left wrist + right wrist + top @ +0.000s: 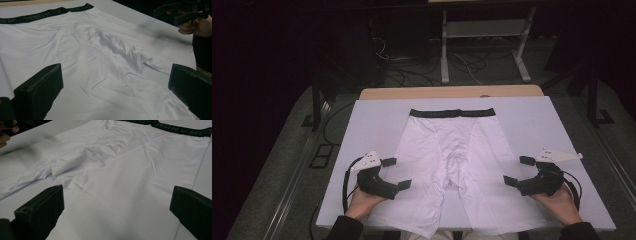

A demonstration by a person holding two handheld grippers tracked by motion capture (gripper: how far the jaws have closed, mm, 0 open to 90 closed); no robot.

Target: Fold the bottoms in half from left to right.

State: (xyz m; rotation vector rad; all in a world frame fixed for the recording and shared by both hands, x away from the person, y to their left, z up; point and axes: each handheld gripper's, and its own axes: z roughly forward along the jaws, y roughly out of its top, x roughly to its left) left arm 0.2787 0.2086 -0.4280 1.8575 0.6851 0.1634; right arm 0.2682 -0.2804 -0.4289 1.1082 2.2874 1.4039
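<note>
On the white board [362,130] that covers the table, a pair of white shorts [452,150] lies flat with its dark waistband [452,113] at the far side and both legs running toward me, the left leg's hem hanging over the near edge; the cloth is smooth but for a bunched crease at the crotch [117,47]. My left tongs [398,173] hang just beside the outer edge of the left leg, jaws wide and holding nothing; my right tongs [518,171] hang just beside the outer edge of the right leg, jaws equally wide and bare. I judge that I am at the very start of a fold; the garment is laid out and I am only lining up on both sides, nothing gripped yet. Next, I think, each pair must drop to the board, slide one jaw under a side seam and pinch both layers together; taking just the top layer would drag the cloth crooked.
</note>
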